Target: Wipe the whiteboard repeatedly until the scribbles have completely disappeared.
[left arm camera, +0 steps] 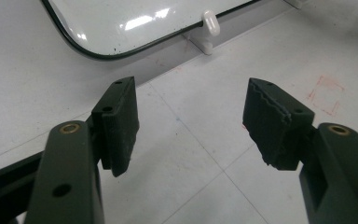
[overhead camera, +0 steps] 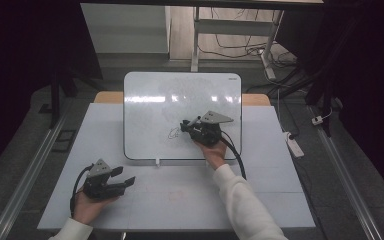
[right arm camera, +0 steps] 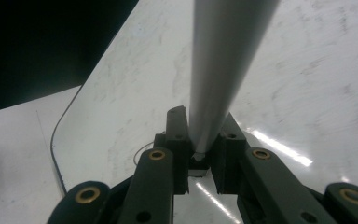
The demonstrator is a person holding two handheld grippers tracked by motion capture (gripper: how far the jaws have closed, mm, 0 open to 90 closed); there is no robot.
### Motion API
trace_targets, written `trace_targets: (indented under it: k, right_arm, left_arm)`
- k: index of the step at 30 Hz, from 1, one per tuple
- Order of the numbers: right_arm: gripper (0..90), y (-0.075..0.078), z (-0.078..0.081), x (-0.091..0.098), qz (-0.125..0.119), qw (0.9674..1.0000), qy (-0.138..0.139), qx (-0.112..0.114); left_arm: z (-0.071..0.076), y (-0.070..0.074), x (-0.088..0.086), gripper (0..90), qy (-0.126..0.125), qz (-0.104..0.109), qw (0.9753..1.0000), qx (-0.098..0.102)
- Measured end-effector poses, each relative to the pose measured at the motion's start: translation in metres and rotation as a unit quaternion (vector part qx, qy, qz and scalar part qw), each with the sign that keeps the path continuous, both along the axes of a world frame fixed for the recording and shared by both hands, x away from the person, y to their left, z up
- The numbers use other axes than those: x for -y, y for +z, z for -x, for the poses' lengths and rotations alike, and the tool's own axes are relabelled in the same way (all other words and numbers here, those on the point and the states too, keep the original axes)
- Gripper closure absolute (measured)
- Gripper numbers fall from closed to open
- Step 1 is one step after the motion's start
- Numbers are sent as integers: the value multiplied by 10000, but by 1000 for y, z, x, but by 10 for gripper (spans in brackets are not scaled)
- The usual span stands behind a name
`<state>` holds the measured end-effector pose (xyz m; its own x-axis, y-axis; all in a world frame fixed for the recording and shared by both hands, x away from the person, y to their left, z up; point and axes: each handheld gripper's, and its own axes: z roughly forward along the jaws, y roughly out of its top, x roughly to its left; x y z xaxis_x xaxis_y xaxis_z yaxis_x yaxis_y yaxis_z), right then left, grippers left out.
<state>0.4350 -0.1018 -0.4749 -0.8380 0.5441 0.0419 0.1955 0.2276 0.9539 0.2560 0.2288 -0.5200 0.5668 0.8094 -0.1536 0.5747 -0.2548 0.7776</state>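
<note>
White sleeves (overhead camera: 245,202), 2 black grippers, grey three-cornered plates, brass screws, black cables.

Grey floor (overhead camera: 25,130), white desk frame (overhead camera: 230,27), tangled cables (overhead camera: 240,47)

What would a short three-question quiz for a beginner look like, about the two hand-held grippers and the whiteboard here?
1. True or false: the left gripper holds a marker.
2. Which gripper is clamped on the grey marker? A. left B. right C. neither
3. Fill in: the small dark scribble is drawn on the ______.

Key:
1. False. Its jaws stand open over the white table with nothing between them.
2. B. In the right gripper view both pads press on the marker's barrel.
3. Whiteboard. The scribble sits near its lower middle, just beside the right gripper.
</note>
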Motion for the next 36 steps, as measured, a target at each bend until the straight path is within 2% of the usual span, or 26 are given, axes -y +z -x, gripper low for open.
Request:
trace_targets:
  k: [2,3,5,9,11,13,16,17,19,22,23,26,29,31,32,36]
  right_arm:
    - [785,-8,8,-11,177,9994,288,-49]
    - [785,-11,12,-16,323,9986,423,-2]
    - [786,-11,14,-21,443,9980,444,88]
    - [785,2,-3,-11,90,9998,79,128]
    - [785,6,-8,-10,-4,10000,20,69]
    - [785,4,-4,-15,75,9999,82,83]
    - [786,-7,8,-28,380,9980,501,44]
    - [785,-8,10,-30,441,9977,517,83]
    - [786,-5,5,-28,349,9983,454,60]
    - [786,5,-6,-18,53,9999,60,111]
    - [786,6,-8,-17,-1,10000,17,96]
    - [786,5,-6,-20,49,9999,71,100]
    - [786,-5,3,-31,203,9990,402,5]
    - [786,-7,7,-38,342,9981,501,75]
    - [786,-6,6,-38,344,9982,491,80]
    - [786,2,-5,-33,51,9997,209,107]
  left_arm:
    - [-1,0,0,366,-2,-20,10000,-7]
    - [-1,0,0,366,-8,-25,10000,-7]
    - [0,0,1,366,-14,-26,10000,5]
    - [1,1,0,366,6,-7,10000,27]
    - [0,0,0,366,3,-9,10000,-1]
    - [-1,0,0,366,-8,-16,10000,-4]
    - [0,0,0,366,-5,-3,10000,5]
    - [0,0,0,366,-8,-3,10000,9]
    - [1,1,0,366,-10,-15,10000,22]
    - [1,1,0,366,-7,-13,10000,29]
    - [0,0,0,366,-6,-10,10000,18]
    - [-1,0,0,366,-6,-9,10000,2]
    - [0,0,0,366,-9,-23,10000,0]
    - [0,0,0,366,-15,-20,10000,11]
    - [0,0,0,366,-10,-25,10000,19]
    - [0,0,0,366,-6,-10,10000,17]
